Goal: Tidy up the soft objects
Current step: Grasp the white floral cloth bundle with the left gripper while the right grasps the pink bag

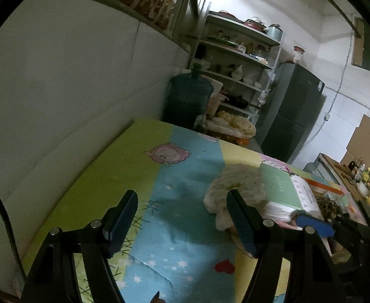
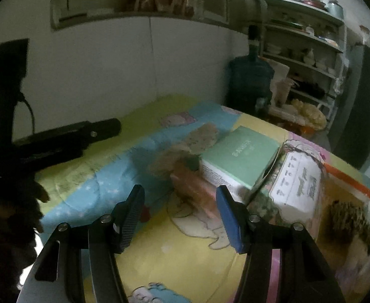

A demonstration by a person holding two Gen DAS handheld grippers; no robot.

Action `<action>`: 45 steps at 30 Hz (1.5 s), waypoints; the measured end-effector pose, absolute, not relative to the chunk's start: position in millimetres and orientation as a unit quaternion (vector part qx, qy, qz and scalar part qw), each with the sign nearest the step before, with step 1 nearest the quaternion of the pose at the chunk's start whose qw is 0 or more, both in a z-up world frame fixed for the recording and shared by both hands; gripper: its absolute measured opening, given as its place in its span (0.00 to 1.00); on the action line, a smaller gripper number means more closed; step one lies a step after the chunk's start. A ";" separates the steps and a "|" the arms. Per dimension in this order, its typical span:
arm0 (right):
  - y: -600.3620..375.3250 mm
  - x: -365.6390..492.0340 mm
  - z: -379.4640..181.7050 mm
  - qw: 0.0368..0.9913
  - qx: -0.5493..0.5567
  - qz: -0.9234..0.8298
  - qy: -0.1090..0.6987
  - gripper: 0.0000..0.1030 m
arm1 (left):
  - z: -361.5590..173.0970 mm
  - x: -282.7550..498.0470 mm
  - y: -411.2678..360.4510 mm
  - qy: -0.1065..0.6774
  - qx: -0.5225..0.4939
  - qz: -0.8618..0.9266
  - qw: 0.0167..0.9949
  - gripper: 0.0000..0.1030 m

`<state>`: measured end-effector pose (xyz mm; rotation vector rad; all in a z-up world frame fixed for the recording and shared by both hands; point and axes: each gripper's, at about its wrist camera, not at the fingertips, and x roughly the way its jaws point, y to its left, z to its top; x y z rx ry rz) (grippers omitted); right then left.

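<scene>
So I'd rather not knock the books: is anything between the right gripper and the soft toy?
Nothing visible. The right gripper is open and empty, and the blurred soft toy lies just ahead on bare sheet. The green book sits close against the toy's right side, beside the path rather than across it.

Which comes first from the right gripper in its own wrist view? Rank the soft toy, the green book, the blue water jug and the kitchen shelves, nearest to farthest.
From the right gripper:
1. Soft toy, on the bed sheet just ahead of the open fingers.
2. Green book, slightly right, lying behind the toy.
3. Blue water jug, past the bed's far edge.
4. Kitchen shelves, behind the jug, upper right.
</scene>
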<state>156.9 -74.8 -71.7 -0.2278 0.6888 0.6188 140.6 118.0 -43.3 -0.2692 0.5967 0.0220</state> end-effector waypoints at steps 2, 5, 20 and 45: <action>-72.6 163.8 -75.8 0.886 -0.118 0.292 0.341 0.59 | -46.1 141.6 122.4 0.294 -0.137 0.011 0.946 0.70; -69.8 171.5 -81.8 0.883 -0.124 0.283 0.354 0.59 | -49.2 144.1 127.2 0.297 -0.142 0.010 0.944 0.70; -72.4 140.6 -90.4 0.844 -0.119 0.357 0.381 0.61 | -56.5 149.1 131.0 0.308 -0.154 -0.033 0.938 0.70; -39.6 176.8 -139.5 0.858 -0.244 0.259 0.370 0.32 | -92.8 185.8 91.0 0.395 -0.162 -0.105 0.898 0.57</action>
